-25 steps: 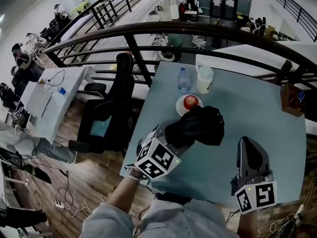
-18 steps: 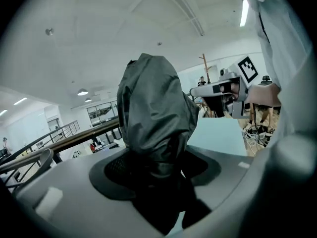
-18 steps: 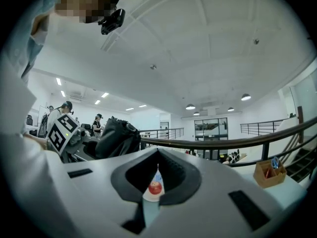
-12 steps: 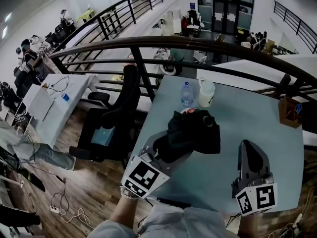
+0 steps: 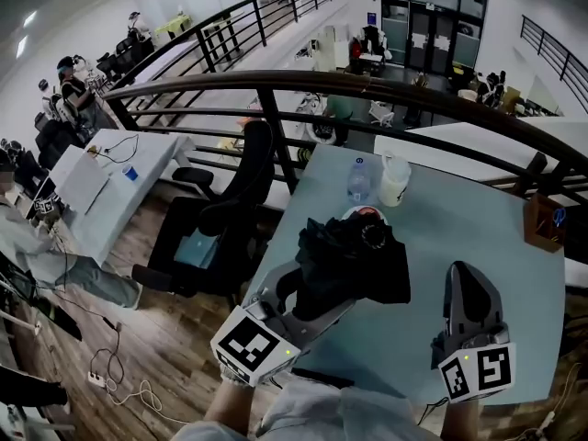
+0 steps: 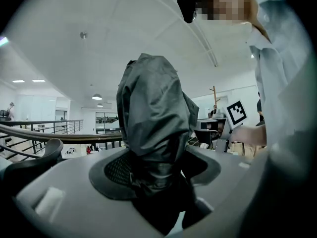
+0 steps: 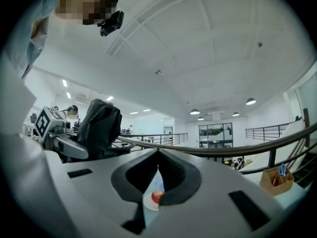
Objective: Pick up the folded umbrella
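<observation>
The folded black umbrella (image 5: 354, 260) is lifted off the pale blue table (image 5: 459, 228), held upright in my left gripper (image 5: 308, 297), which is shut on its lower end. In the left gripper view the umbrella (image 6: 153, 128) rises between the jaws toward the ceiling, its wrinkled dark fabric filling the centre. My right gripper (image 5: 469, 297) hangs over the table's near right part, jaws together with nothing in them. The right gripper view shows the umbrella (image 7: 99, 128) at its left, above the left gripper.
On the table's far side stand a water bottle (image 5: 358, 180), a white cup (image 5: 395, 180) and a white plate with a red apple (image 5: 367, 213), partly hidden by the umbrella. A brown box (image 5: 544, 220) sits at the right edge. A dark railing (image 5: 276, 85) runs behind; a black chair (image 5: 230, 214) stands left.
My left gripper has raised the umbrella higher and tilted it upright, moving slightly left. The right gripper has stayed where it was.
</observation>
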Motion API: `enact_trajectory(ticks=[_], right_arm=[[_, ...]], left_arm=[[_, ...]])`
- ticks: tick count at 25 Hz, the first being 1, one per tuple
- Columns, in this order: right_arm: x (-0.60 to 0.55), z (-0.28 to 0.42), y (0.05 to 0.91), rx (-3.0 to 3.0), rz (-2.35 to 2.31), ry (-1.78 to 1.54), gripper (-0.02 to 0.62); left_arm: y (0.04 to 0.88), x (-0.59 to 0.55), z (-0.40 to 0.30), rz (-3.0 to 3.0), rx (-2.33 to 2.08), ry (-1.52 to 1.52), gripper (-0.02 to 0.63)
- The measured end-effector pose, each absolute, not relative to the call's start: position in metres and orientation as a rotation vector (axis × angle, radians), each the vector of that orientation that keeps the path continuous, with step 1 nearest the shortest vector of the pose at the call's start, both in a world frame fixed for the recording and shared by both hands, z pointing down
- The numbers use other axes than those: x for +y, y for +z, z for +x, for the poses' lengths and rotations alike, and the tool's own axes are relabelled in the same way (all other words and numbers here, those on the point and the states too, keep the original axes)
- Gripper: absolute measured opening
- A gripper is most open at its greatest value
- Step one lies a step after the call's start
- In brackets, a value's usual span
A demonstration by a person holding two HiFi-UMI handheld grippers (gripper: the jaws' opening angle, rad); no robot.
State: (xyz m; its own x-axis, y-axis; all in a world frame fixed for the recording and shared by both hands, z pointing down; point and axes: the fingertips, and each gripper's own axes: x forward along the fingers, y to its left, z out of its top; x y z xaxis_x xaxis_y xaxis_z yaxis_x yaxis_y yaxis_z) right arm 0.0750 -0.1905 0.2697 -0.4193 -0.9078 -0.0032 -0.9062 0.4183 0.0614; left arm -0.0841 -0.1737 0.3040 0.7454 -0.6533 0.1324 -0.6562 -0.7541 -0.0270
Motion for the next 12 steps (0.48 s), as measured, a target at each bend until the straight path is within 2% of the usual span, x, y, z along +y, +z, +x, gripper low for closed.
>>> enact_trajectory(ticks=[12], right_arm=[[-0.196, 0.068, 0.267, -2.648, 1.611, -0.111, 0.000]], left_arm=[[0.298, -0.162, -0.086, 2.885, -1.089, 0.096, 0.284]])
